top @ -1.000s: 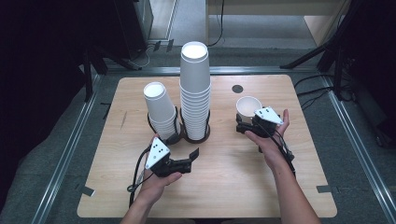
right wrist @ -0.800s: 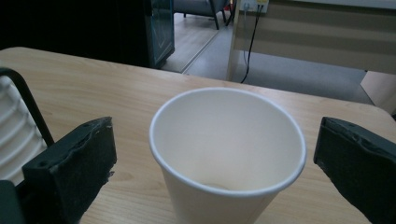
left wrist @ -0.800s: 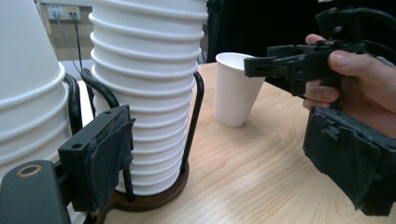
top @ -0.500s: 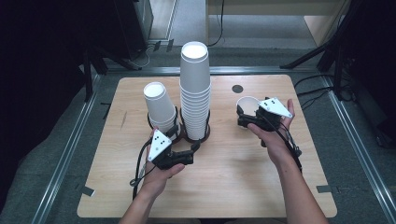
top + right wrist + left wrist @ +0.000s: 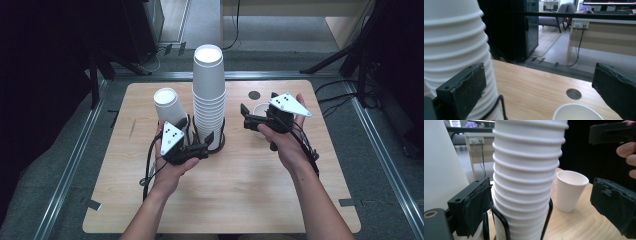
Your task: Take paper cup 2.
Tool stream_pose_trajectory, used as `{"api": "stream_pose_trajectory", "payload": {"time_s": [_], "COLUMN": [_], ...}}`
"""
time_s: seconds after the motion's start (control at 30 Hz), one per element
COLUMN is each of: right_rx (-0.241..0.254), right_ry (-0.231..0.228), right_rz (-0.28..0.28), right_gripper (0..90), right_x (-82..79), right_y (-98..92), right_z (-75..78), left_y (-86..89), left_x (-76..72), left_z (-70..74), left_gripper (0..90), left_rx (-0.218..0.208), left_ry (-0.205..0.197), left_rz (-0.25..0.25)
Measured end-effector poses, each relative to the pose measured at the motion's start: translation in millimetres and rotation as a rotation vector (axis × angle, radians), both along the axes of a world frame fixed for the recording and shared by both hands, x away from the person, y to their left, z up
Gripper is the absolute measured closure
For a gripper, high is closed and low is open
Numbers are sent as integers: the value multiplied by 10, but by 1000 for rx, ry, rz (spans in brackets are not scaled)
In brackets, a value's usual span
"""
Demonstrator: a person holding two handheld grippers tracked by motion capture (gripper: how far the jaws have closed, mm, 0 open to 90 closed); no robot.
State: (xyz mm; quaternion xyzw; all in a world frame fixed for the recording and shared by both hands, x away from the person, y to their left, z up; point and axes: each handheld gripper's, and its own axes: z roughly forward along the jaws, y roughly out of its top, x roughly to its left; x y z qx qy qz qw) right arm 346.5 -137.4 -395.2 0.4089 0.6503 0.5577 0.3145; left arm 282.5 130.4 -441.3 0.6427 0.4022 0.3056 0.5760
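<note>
Both palms face up. The left gripper, jaws just widening, straddles the ribbed tall paper stack without pressing; the right gripper hovers released above the smooth single cup beside that stack.

Left gripper, lower centre-left of the high view: black body, grey three-cornered plate with black dots on top, black cable looping down beside the wrist. Right gripper, centre right: same build, with its cable running along the forearm. Jaws carry worn black pads, ragged at the edges. Forearms bare, no sleeves.
</note>
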Motion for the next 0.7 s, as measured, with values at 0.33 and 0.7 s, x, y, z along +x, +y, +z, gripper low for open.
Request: {"api": "stream_pose_trajectory", "payload": {"time_s": [0.33, 0.7], "right_rx": [45, 74], "right_ry": [-26, -78], "right_rz": [57, 139], "right_gripper": [0, 0], "right_x": [-77, -169], "right_y": [111, 257], "right_z": [282, 641], "left_y": [-74, -155], "left_x": [161, 225], "left_z": [120, 223], "left_gripper": [32, 32], "left_rx": [4, 12], "left_ry": [-11, -46], "left_rz": [19, 47]}}
